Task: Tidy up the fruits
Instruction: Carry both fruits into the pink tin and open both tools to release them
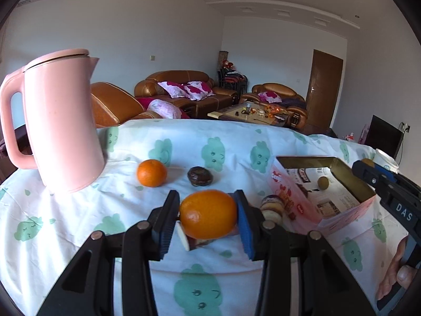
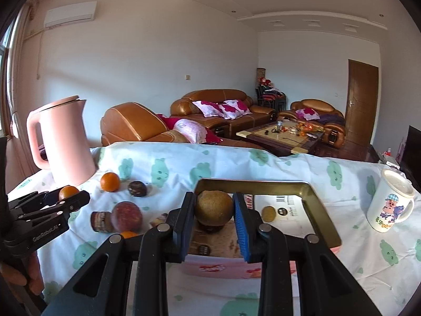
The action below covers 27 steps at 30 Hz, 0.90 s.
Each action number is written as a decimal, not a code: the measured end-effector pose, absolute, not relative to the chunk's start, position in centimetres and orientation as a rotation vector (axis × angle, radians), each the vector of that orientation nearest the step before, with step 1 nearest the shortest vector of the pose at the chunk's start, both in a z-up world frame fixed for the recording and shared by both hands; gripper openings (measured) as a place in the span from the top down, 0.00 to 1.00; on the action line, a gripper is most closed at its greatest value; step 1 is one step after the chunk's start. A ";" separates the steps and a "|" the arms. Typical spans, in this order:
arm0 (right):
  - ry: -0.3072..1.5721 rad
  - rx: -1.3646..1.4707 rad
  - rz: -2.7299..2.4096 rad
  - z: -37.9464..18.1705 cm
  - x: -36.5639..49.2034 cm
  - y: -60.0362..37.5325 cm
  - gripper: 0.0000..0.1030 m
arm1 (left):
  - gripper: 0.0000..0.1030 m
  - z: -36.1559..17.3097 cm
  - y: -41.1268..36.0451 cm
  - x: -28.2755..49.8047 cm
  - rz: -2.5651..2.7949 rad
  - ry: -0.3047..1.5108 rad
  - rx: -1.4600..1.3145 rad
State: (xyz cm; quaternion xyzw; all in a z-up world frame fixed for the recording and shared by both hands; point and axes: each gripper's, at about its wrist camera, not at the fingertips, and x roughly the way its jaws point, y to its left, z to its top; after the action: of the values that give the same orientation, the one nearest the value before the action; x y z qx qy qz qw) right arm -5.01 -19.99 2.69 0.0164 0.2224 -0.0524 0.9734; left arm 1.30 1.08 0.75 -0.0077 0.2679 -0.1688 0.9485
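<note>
Orange (image 1: 208,214): I have it clenched across its middle in the left hand-held gripper (image 1: 208,217), above the surface's near edge; firm, light, waxy.
Brown fruit (image 2: 213,208): right hand-held gripper (image 2: 213,214) grasps it over the box (image 2: 319,210); rough skin, I judge bruisable.

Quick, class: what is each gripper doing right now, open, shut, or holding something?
Left gripper: shut on an orange.
Right gripper: shut on a brown round fruit.

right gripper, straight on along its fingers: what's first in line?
Likely the open box: the right gripper, shut on a brown fruit, points down over its inside. Depth unclear; it might pass the far wall.
</note>
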 end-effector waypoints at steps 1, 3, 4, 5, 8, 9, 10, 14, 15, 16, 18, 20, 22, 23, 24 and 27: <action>0.452 0.039 -0.121 2.7 -4.9 -20.7 0.70 | 0.57 0.8 0.2 1.2 -0.362 0.547 -0.014; 0.459 0.032 -0.152 2.5 -4.6 -22.0 0.70 | 0.57 0.9 -1.6 1.1 -0.392 0.547 0.002; 0.464 0.027 -0.166 2.4 -4.4 -22.5 0.70 | 0.57 0.9 -2.7 0.9 -0.404 0.544 0.016; 0.472 0.024 -0.179 2.2 -4.4 -23.1 0.70 | 0.57 0.9 -3.6 0.8 -0.414 0.541 0.029; 0.500 0.039 -0.200 1.8 -3.8 -24.9 0.70 | 0.57 1.1 -6.2 0.9 -0.450 0.541 0.045; 0.508 0.045 -0.204 1.6 -3.6 -25.4 0.70 | 0.57 1.1 -7.0 1.0 -0.461 0.544 0.045; 0.515 0.051 -0.206 1.5 -3.4 -25.9 0.70 | 0.57 1.1 -7.8 1.1 -0.473 0.547 0.045; 0.540 0.067 -0.223 1.0 -2.7 -27.5 0.70 | 0.57 0.9 -10.8 1.7 -0.511 0.567 0.059; 0.544 0.066 -0.230 0.9 -2.5 -27.9 0.70 | 0.57 0.7 -11.5 1.8 -0.516 0.575 0.064; 0.550 0.064 -0.236 0.8 -2.4 -28.2 0.70 | 0.57 0.6 -12.1 2.0 -0.520 0.583 0.069; 0.563 0.071 -0.241 0.6 -2.0 -28.9 0.70 | 0.57 0.1 -13.3 2.4 -0.525 0.606 0.080; 0.581 0.077 -0.234 0.3 -1.7 -29.2 0.70 | 0.57 -0.4 -14.3 2.8 -0.517 0.634 0.095; 0.600 0.074 -0.228 -0.1 -1.3 -29.3 0.70 | 0.57 -0.7 -14.8 3.2 -0.520 0.661 0.096; 0.610 0.075 -0.224 -0.2 -1.1 -29.3 0.70 | 0.57 -0.7 -15.0 3.3 -0.521 0.664 0.091; 0.617 0.074 -0.221 -0.4 -0.9 -29.3 0.70 | 0.57 -0.7 -15.1 3.3 -0.523 0.665 0.087; 0.634 0.063 -0.211 -0.8 -0.5 -29.2 0.70 | 0.57 -0.8 -15.4 3.5 -0.518 0.674 0.088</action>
State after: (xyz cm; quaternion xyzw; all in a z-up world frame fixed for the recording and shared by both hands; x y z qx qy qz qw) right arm -0.51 -29.18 -0.76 0.0308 0.3111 -0.1036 0.9442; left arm 3.48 -15.37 -0.83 0.0427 0.3268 -0.2510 0.9102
